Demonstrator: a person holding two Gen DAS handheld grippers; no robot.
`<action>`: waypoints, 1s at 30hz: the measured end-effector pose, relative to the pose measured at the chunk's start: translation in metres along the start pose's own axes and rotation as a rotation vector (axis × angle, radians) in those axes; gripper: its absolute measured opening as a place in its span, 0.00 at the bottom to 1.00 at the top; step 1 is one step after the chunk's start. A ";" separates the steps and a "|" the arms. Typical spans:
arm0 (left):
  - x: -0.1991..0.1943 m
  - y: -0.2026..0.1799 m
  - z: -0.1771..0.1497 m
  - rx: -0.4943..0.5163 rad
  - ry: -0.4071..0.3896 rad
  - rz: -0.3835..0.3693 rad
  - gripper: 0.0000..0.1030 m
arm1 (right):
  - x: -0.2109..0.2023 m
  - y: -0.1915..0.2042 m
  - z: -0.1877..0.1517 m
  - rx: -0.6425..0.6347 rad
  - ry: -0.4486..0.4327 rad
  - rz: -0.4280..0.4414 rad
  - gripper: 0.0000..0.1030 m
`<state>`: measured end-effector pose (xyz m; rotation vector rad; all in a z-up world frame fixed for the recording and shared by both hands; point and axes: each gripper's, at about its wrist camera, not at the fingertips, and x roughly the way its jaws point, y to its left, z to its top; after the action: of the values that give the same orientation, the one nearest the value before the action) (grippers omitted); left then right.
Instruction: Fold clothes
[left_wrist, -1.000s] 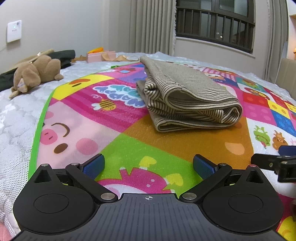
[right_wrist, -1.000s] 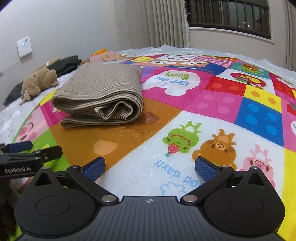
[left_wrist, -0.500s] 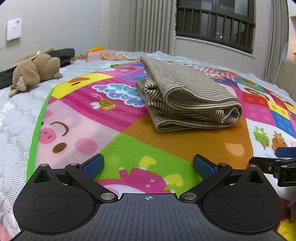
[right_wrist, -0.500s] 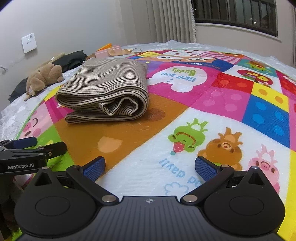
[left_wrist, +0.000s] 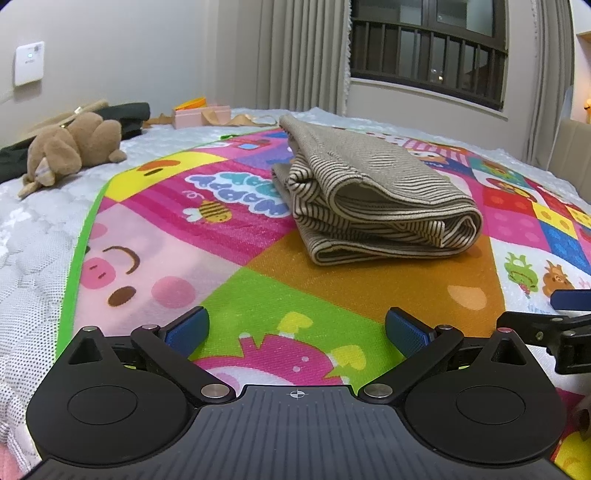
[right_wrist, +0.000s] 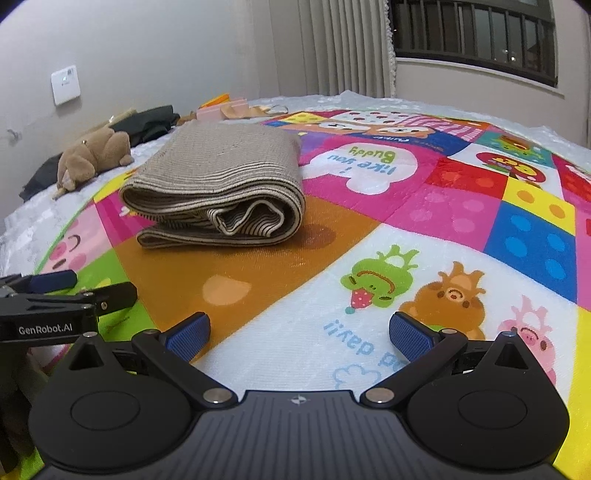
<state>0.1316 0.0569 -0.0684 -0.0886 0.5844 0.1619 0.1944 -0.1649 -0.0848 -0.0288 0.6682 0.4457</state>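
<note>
Left wrist view, garment: the striped garment (left_wrist: 373, 195) lies folded in a thick bundle on the play mat (left_wrist: 229, 291), well ahead of the fingers and a little to their right; nothing touches it
Left wrist view, fingers: the left gripper (left_wrist: 295, 328) hovers low over the mat with its blue pads (left_wrist: 186, 326) spread wide; it holds nothing
Left wrist view, handling: I judge the knit soft, light and limp, likely to sag and slip open if lifted by one layer; the rolled fold on the right end looks the firmest place to pinch, through all layers
Left wrist view, axis: the long axis runs away from the camera toward the window (left_wrist: 428, 55); the open, layered edges face the camera

Right wrist view, garment: the same bundle (right_wrist: 218, 192) sits ahead and to the left, apart from both tools; a plush toy (right_wrist: 92, 155) lies off the mat beyond it
Right wrist view, fingers: the right gripper (right_wrist: 299, 332) is fully spread and empty; the left tool shows at the left edge
Right wrist view, axis: the length recedes up and away; the rounded fold sits at the right
</note>
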 end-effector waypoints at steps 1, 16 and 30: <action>0.000 0.000 0.000 -0.001 -0.001 -0.001 1.00 | 0.000 -0.001 0.000 0.004 -0.001 0.002 1.00; -0.001 0.001 -0.001 -0.008 -0.006 -0.003 1.00 | -0.001 -0.002 0.000 0.014 -0.004 0.002 1.00; -0.001 0.001 -0.001 -0.010 -0.006 -0.005 1.00 | -0.001 -0.004 0.000 0.013 -0.004 0.004 1.00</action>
<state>0.1298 0.0581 -0.0688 -0.0993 0.5769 0.1607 0.1952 -0.1689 -0.0850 -0.0136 0.6672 0.4453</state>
